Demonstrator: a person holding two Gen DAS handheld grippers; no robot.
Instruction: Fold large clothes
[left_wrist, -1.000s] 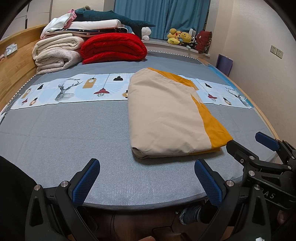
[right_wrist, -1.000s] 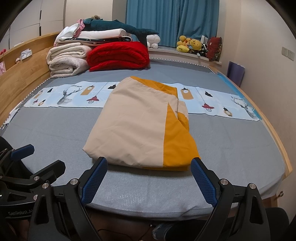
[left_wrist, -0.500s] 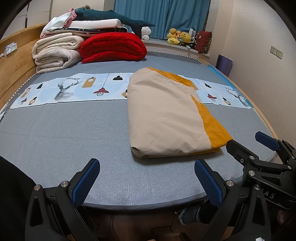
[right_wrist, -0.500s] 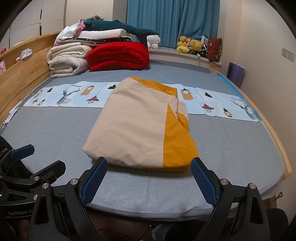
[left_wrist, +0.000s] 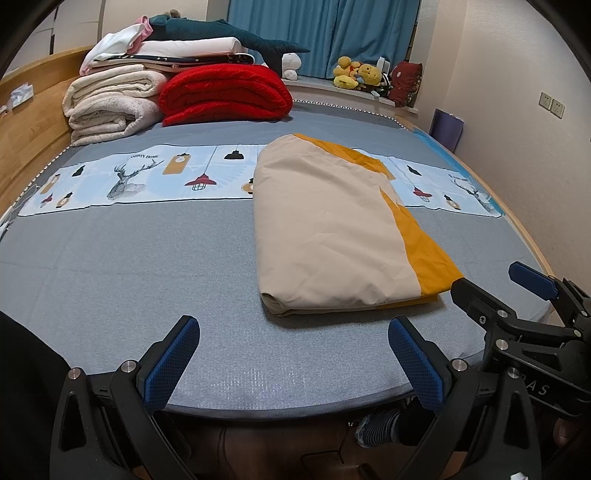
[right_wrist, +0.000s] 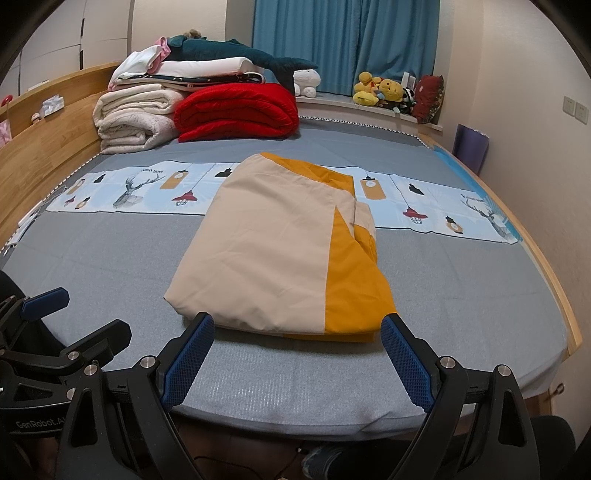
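Observation:
A folded beige and orange cloth (left_wrist: 332, 229) lies flat on the grey bed (left_wrist: 129, 258), its folded end toward me. It also shows in the right wrist view (right_wrist: 280, 258). My left gripper (left_wrist: 291, 325) is open and empty, held over the bed's near edge, left of the cloth's near end. My right gripper (right_wrist: 295, 325) is open and empty, just short of the cloth's near edge, not touching it. The right gripper shows at the right of the left wrist view (left_wrist: 495, 284), and the left gripper at the left of the right wrist view (right_wrist: 77, 314).
Folded white blankets (left_wrist: 110, 107) and a red quilt (left_wrist: 225, 92) are stacked at the far left of the bed. A printed runner (left_wrist: 129, 181) crosses the bed. Plush toys (left_wrist: 354, 72) sit on the window ledge. A wooden headboard (left_wrist: 26, 140) stands left, a wall right.

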